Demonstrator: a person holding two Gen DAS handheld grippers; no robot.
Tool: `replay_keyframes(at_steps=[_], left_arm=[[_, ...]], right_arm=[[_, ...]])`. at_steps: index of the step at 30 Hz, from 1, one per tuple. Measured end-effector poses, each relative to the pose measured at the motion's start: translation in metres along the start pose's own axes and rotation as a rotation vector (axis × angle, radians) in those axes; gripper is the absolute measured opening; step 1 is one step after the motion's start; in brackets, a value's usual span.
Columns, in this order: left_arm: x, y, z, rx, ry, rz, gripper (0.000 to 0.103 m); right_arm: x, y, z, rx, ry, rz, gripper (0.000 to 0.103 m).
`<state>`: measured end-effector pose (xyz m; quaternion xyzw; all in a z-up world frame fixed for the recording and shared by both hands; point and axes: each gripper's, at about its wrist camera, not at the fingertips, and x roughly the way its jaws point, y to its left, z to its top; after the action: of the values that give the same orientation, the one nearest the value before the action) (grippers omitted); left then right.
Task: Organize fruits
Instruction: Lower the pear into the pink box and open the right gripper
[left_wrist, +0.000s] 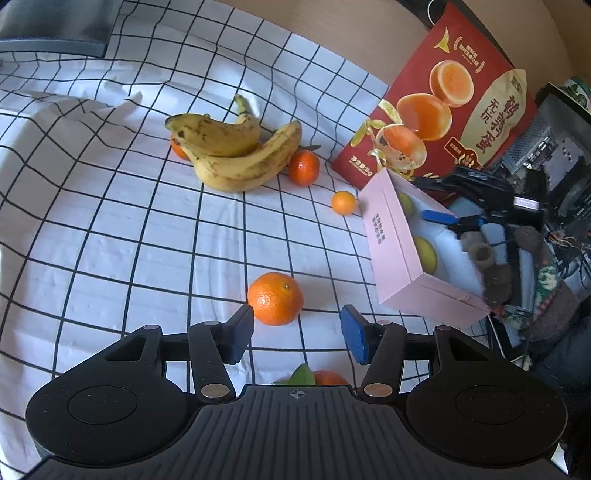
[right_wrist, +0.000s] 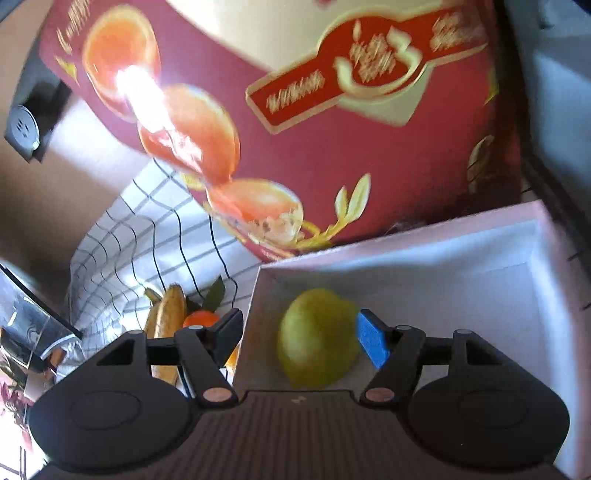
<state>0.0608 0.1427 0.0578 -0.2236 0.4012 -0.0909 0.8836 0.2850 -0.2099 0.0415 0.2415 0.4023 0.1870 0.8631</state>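
Observation:
In the left wrist view my left gripper is open and empty, low over the checked cloth, with a large orange just ahead of its left finger. Two bananas, a tangerine and a small orange lie farther off. A pink box holds yellow-green fruit. My right gripper reaches into that box. In the right wrist view my right gripper is open, its jaws wide, with a yellow-green fruit lying in the pink box between them.
A tall red egg carton stands behind the pink box and fills the right wrist view. Another orange with a green leaf lies under my left gripper. Electronics clutter sits past the table's right edge.

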Motion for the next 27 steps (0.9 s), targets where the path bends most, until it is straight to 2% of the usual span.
replay_keyframes(at_steps=[4, 8, 13, 19, 22, 25, 27], left_arm=[[0.002, -0.004, -0.001, 0.041, 0.009, 0.058, 0.057], [0.005, -0.006, -0.001, 0.061, 0.006, 0.121, 0.057], [0.007, -0.014, -0.003, 0.091, 0.019, 0.125, 0.057], [0.016, -0.028, -0.006, 0.126, 0.045, 0.112, 0.057], [0.018, -0.034, -0.005, 0.131, 0.044, 0.103, 0.057], [0.018, -0.038, -0.005, 0.139, 0.044, 0.09, 0.057], [0.018, -0.04, -0.006, 0.149, 0.047, 0.086, 0.057]], right_arm=[[-0.03, 0.009, -0.006, -0.045, -0.06, -0.042, 0.069], [-0.064, 0.037, -0.036, -0.212, -0.112, -0.087, 0.069], [-0.092, 0.07, -0.083, -0.431, -0.164, -0.162, 0.069], [-0.106, 0.074, -0.127, -0.525, -0.169, -0.199, 0.069], [-0.109, 0.065, -0.128, -0.507, -0.201, -0.264, 0.069], [-0.101, 0.053, -0.106, -0.488, -0.225, -0.391, 0.069], [-0.088, 0.043, -0.089, -0.476, -0.214, -0.444, 0.068]])
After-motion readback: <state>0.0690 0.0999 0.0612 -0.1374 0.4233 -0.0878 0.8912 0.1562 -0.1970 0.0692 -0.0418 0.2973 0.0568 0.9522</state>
